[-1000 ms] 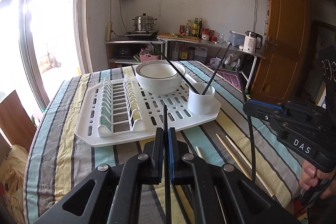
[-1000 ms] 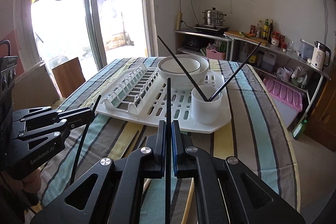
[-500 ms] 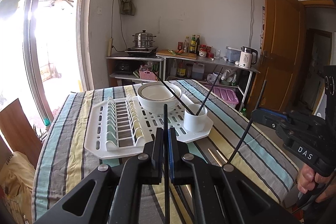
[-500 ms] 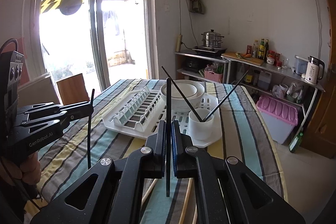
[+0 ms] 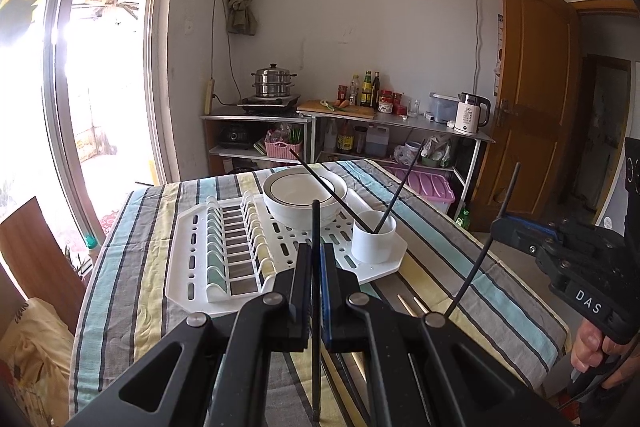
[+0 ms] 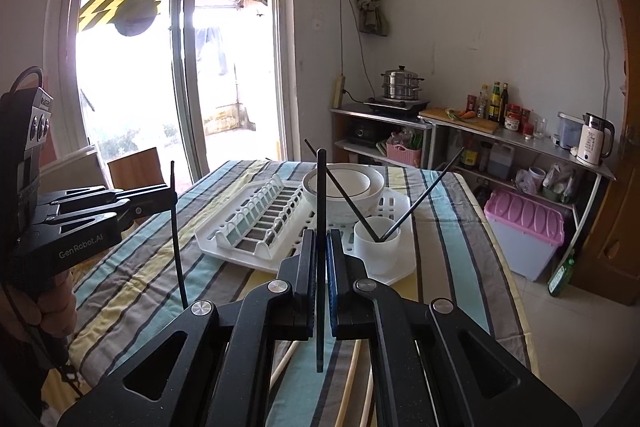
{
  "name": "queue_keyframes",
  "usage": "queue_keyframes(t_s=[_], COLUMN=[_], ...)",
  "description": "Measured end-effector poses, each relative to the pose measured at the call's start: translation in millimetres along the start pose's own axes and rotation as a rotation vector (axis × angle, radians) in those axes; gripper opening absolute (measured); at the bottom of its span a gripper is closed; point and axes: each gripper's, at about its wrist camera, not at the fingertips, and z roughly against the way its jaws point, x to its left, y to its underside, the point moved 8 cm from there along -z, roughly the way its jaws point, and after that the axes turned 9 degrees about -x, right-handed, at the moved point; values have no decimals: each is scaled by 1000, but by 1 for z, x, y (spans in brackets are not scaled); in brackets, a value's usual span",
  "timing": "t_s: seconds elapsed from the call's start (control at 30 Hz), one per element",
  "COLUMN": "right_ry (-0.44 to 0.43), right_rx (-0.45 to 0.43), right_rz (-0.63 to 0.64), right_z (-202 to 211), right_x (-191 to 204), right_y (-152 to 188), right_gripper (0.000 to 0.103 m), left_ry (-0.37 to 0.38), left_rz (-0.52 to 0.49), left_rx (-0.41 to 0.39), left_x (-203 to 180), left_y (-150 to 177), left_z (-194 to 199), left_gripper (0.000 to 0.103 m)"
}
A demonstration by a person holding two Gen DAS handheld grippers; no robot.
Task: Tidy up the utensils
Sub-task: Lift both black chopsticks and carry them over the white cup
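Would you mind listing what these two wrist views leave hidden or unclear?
- Light wooden chopsticks on the table: their length is hidden behind the right gripper; likewise behind the left gripper.
- White cup: its inside is hidden by its wall.
- Shelf bottles: labels too small.

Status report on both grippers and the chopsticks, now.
Left gripper shut on one thin black chopstick; right gripper shut on another. Two black chopsticks already stand in the round white cup on the white plastic drying rack. Nothing between grippers and cup.
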Motion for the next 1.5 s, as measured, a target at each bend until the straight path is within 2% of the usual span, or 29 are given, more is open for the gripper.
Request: queue_keyframes(t_s=[0.57, 1.23, 1.5], right_ry=[24, 66, 71], right_rx=[-5, -75, -75], right_rz=[-19, -54, -63], right_z=[-25, -73, -97], right_x=[-33, -77, -86], right_y=[-25, -90, -98], right_gripper=[5, 5, 5], left_ry=[53, 144, 173], left_rz=[2, 13, 27], left_rx=[19, -46, -22], left_x=[-5, -43, -53], left_y=[-36, -138, -143], left_z=[-50, -115, -155], left_gripper=[3, 3, 3])
